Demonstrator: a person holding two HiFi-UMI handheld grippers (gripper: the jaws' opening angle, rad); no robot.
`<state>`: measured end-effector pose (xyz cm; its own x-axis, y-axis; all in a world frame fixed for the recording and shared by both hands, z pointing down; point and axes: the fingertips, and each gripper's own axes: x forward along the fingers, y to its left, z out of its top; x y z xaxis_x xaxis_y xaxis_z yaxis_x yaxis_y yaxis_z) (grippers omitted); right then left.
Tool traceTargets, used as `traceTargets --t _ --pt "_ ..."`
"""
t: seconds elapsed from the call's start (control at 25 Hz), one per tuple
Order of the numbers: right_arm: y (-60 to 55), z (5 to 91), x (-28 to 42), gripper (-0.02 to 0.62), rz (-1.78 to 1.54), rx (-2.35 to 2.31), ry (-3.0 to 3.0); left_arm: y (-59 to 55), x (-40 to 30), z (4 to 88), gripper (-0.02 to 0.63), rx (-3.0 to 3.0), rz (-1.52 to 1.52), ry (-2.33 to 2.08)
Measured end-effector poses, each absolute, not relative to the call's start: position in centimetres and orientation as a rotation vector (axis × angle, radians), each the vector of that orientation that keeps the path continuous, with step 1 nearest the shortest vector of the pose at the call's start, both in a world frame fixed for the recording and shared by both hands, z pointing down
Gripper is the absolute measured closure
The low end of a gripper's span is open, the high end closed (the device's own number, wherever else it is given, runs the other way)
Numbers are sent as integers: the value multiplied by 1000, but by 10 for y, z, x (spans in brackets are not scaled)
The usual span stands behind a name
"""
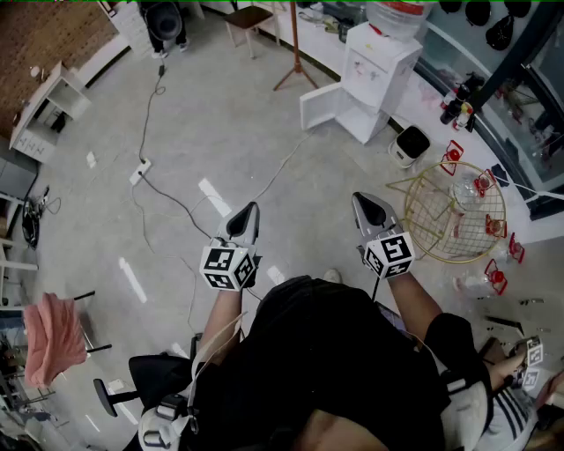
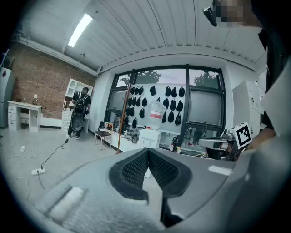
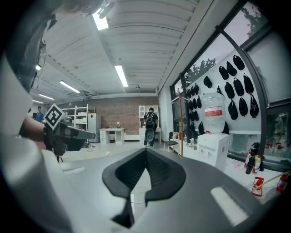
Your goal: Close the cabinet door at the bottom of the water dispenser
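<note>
The white water dispenser (image 1: 381, 55) stands far ahead by the window wall, a bottle on top. Its bottom cabinet door (image 1: 319, 107) hangs swung open to the left. Both grippers are held out over the bare floor, well short of it. My left gripper (image 1: 252, 210) is shut with nothing in it; my right gripper (image 1: 359, 200) is shut and empty too. In the left gripper view the jaws (image 2: 148, 150) meet and the dispenser (image 2: 150, 135) shows small beyond them. In the right gripper view the jaws (image 3: 146, 150) are closed, with the dispenser (image 3: 213, 146) off to the right.
A gold wire basket (image 1: 455, 211) stands right of my right gripper, with red-handled things around it. A white bin (image 1: 410, 144) sits beside the dispenser. A cable and power strip (image 1: 139, 171) cross the floor at left. A person (image 1: 165, 21) stands far back.
</note>
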<state>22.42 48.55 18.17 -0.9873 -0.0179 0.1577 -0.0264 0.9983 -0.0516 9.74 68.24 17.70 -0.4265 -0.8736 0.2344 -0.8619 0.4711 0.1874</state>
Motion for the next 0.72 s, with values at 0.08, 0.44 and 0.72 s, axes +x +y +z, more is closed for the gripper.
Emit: traceTargets --t 0.08,0.44,0.72 --pt "484 180 223 591 93 38 -2984 680 96 176 600 1478 -52 -2424" --pt "470 178 226 591 107 66 -2991 670 99 176 600 1483 -48 -2418" --pt "458 182 233 591 115 103 -3006 658 99 175 600 1504 -60 -2420"
